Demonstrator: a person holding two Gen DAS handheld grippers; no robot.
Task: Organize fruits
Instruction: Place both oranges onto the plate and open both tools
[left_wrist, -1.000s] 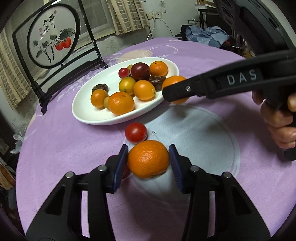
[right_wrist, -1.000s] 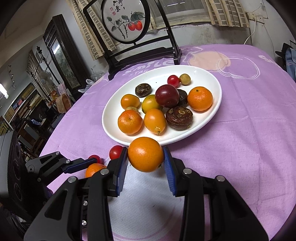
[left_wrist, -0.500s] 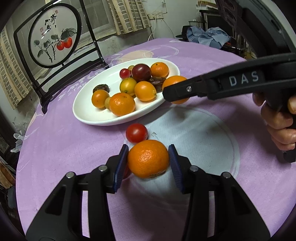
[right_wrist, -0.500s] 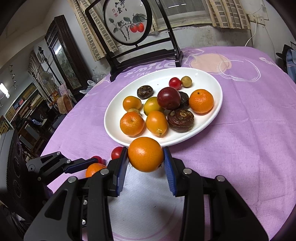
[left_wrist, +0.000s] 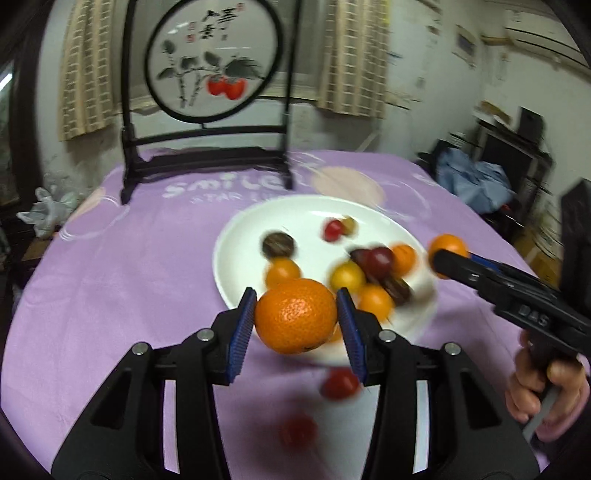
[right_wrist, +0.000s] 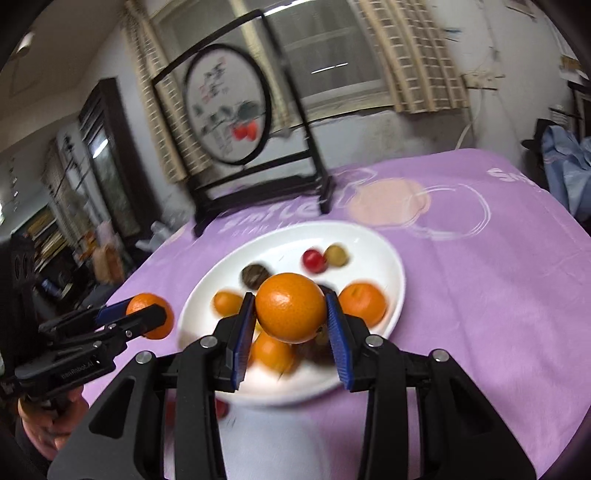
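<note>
My left gripper (left_wrist: 295, 317) is shut on an orange (left_wrist: 295, 315) and holds it in the air at the near rim of the white plate (left_wrist: 295, 214). My right gripper (right_wrist: 291, 317) is shut on a second orange (right_wrist: 290, 306), raised over the plate (right_wrist: 384, 254). The plate holds several small oranges, plums, dark fruits and cherry tomatoes. Two red cherry tomatoes (left_wrist: 340, 384) lie on the purple cloth below my left gripper. The right gripper with its orange shows in the left wrist view (left_wrist: 448, 253); the left gripper shows in the right wrist view (right_wrist: 147, 317).
A black stand with a round painted panel (left_wrist: 210, 62) stands at the back of the table behind the plate. The round table is covered with a purple cloth (left_wrist: 110, 277). Furniture and blue fabric (left_wrist: 476, 181) lie beyond the table's right edge.
Both grippers have lifted their oranges up from the table and moved toward the plate. The views are blurred from fast motion. The tomatoes stay on the cloth.
</note>
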